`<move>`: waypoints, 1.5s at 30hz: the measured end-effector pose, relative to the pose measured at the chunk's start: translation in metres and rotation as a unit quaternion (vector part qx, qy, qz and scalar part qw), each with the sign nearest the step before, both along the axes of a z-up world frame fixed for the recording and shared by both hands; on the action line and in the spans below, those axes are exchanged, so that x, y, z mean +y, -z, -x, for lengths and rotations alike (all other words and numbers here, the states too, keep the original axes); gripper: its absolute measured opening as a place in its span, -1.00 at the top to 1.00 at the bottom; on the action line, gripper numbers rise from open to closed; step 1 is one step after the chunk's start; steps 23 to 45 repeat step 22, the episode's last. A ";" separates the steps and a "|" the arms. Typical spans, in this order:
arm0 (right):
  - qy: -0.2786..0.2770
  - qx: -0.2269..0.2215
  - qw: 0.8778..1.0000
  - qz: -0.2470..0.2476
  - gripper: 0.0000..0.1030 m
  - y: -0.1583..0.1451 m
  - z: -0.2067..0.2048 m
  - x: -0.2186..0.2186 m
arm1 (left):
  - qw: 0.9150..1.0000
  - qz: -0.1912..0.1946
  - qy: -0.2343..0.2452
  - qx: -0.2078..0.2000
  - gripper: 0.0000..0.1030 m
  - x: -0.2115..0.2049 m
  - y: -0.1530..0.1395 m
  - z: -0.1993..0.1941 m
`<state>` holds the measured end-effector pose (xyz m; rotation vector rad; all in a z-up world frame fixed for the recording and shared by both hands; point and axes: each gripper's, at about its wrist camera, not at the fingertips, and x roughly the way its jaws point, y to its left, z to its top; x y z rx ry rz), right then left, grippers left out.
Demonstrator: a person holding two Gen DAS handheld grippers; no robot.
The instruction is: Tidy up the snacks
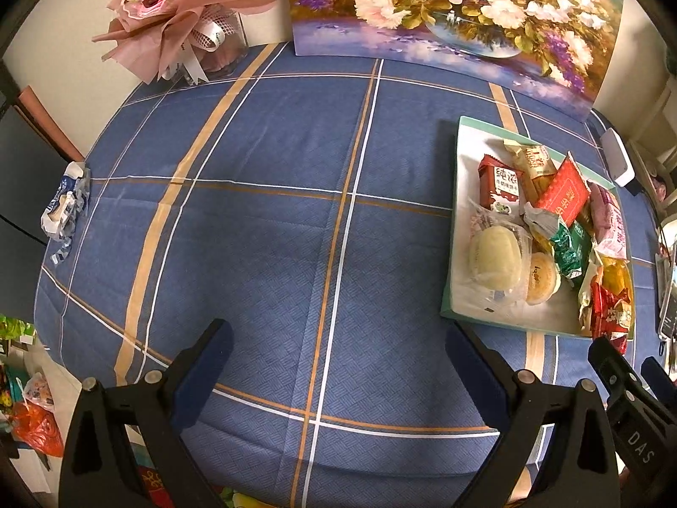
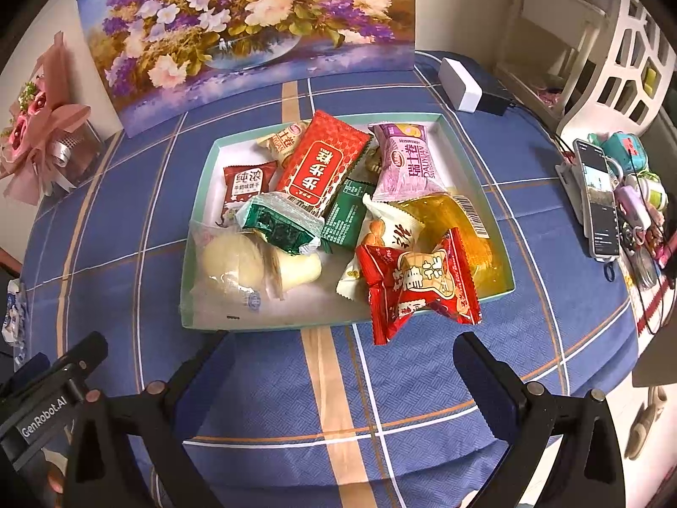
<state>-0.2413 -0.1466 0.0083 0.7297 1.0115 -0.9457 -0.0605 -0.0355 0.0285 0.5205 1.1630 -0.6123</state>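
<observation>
A shallow teal-rimmed white tray (image 2: 203,178) (image 1: 459,194) on the blue checked tablecloth holds several wrapped snacks. Among them are a big red packet (image 2: 326,165) (image 1: 562,197), a purple packet (image 2: 408,161), a green packet (image 2: 279,228), a pale round bun in clear wrap (image 2: 228,266) (image 1: 495,262) and an orange-yellow bag (image 2: 469,228). A red snack packet (image 2: 419,285) lies over the tray's near rim. My right gripper (image 2: 338,351) is open just in front of that rim, holding nothing. My left gripper (image 1: 338,343) is open over bare cloth, left of the tray.
A flower painting (image 2: 249,21) leans against the wall behind the tray, with a pink bouquet (image 1: 177,12) to its left. A crumpled blue-white wrapper (image 1: 65,207) lies at the table's left edge. A white box (image 2: 459,84), a phone on a stand (image 2: 598,199) and small clutter sit at the right.
</observation>
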 end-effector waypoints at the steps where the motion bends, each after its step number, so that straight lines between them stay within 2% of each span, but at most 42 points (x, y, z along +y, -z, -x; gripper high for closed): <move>1: 0.000 0.000 1.000 0.000 -1.00 0.000 0.000 0.000 | 1.000 -0.001 0.000 -0.001 -0.94 0.000 0.000 0.000; 16: 0.000 0.000 1.000 -0.001 -1.00 0.001 0.000 0.000 | 1.000 0.009 0.002 -0.012 -0.94 0.000 -0.005 0.002; 45: -0.001 0.001 1.000 -0.001 -1.00 0.001 0.000 0.000 | 1.000 0.009 -0.006 -0.004 -0.94 0.000 -0.004 -0.001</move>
